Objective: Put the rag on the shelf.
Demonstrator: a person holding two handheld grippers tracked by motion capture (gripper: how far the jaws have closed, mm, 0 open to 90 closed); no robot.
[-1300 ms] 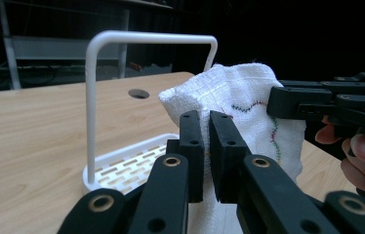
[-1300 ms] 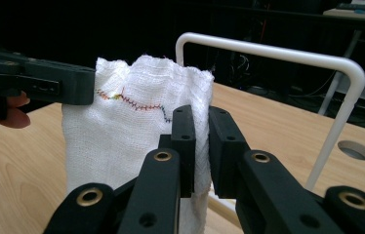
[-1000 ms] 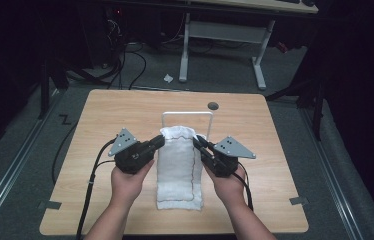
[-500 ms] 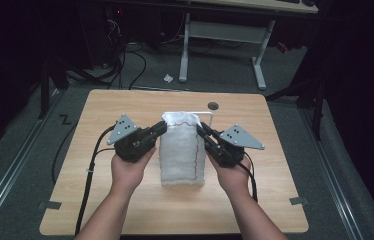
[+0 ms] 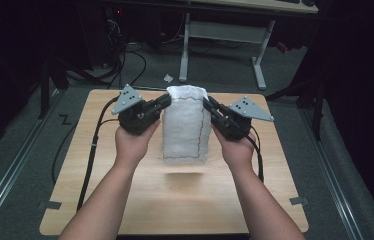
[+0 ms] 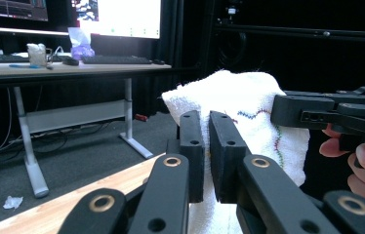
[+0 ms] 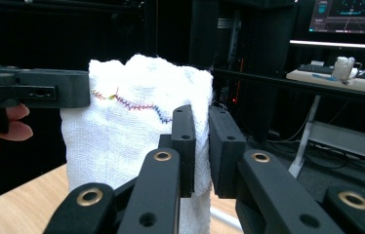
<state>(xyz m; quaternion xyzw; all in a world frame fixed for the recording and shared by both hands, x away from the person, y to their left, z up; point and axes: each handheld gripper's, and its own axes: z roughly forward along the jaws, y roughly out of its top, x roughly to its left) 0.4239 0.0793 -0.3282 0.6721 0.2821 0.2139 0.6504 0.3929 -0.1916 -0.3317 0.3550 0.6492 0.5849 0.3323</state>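
At frame centre, the left hand-held gripper [image 5: 164,101] and right hand-held gripper [image 5: 208,103] each pinched the white towel's [image 5: 185,125] top corners, apparently clear of the surface [image 5: 75,165].

White folded towel [image 5: 185,125] with coloured stitching, hanging above table [image 5: 100,190]

White towel [image 5: 185,125], coarse weave, edged in multicoloured zigzag stitching: red, yellow, blue, purple, green. Left gripper [image 5: 164,101] and right gripper [image 5: 208,103] black, brass-coloured rivets on jaw arms, grey three-cornered plates on top. Table [image 5: 100,200] light wood grain. Floor [image 5: 20,200] grey carpet. Background desk [image 6: 73,68] pale top, white legs; surroundings dark.
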